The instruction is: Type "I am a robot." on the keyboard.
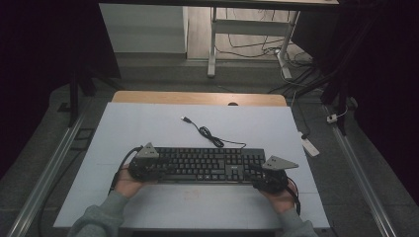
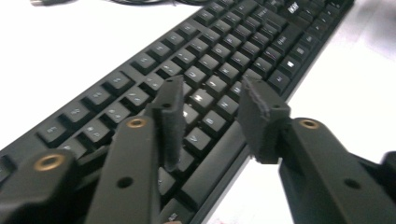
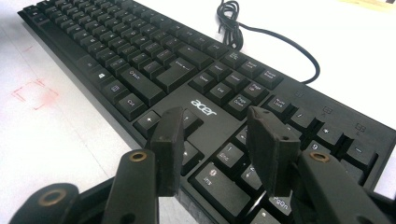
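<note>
We hold the left claw [image 1: 150,169] and right claw [image 1: 267,178], both open and empty, forearms reaching in from the near edge, over opposite ends of the keyboard [image 1: 207,164] lying flat mid-worktop [image 1: 148,128].

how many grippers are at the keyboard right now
2. The left black two-jaw gripper is over the left end of the black Acer keyboard, jaws apart; the right black two-jaw gripper is over its right end, also open.

We see grey-green sleeves [image 1: 106,216], black grippers with brass-ringed screw holes [image 2: 137,123], grey three-cornered top plates [image 1: 146,151], and rough dark pads [image 3: 166,140], possibly foam.
</note>
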`<state>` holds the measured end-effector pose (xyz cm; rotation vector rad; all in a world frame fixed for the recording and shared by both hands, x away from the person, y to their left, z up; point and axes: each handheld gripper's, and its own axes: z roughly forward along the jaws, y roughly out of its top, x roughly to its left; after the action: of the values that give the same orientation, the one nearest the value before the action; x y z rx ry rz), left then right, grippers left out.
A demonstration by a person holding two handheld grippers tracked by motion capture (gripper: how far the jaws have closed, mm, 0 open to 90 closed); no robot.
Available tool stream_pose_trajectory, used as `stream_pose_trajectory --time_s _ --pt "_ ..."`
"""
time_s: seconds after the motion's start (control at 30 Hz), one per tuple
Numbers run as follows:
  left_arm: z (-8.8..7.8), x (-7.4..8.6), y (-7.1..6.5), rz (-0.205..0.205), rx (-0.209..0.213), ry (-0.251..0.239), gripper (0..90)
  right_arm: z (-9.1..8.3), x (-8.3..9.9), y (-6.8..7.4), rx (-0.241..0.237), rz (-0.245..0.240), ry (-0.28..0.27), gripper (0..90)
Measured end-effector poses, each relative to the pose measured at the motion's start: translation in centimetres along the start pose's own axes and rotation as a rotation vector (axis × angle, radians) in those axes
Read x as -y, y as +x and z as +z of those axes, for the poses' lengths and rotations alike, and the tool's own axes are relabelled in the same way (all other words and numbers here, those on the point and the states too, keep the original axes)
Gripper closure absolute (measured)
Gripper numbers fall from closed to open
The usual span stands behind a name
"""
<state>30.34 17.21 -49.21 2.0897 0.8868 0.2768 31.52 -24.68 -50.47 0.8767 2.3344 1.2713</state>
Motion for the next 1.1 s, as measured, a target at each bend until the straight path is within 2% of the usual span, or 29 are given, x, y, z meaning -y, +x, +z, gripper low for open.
stream_pose_trajectory --time_s 0.1,0.33,0.47,0.83,1.1 --pt "-0.3 0.1 0.3 -0.023 -0.015 -0.005 48.9 0.0 0.0 -0.1 0.002 0.0 0.003 56.7" --pt "-1.0 0.2 1.0 -0.075 -0.041 -0.025 41.9 0.0 0.1 -0.1 0.002 0.0 0.002 56.6" --pt "-1.3 0.2 1.3 -0.089 -0.049 -0.033 40.8 0.0 0.1 -0.1 0.004 0.0 0.005 56.6" --pt "-1.7 0.4 1.8 -0.109 -0.073 -0.035 42.3 0.1 0.1 -0.1 0.009 0.0 0.006 56.6" --pt "-1.4 0.9 2.3 -0.097 -0.103 -0.003 53.9 0.1 0.1 -0.1 0.012 0.0 0.008 56.7"
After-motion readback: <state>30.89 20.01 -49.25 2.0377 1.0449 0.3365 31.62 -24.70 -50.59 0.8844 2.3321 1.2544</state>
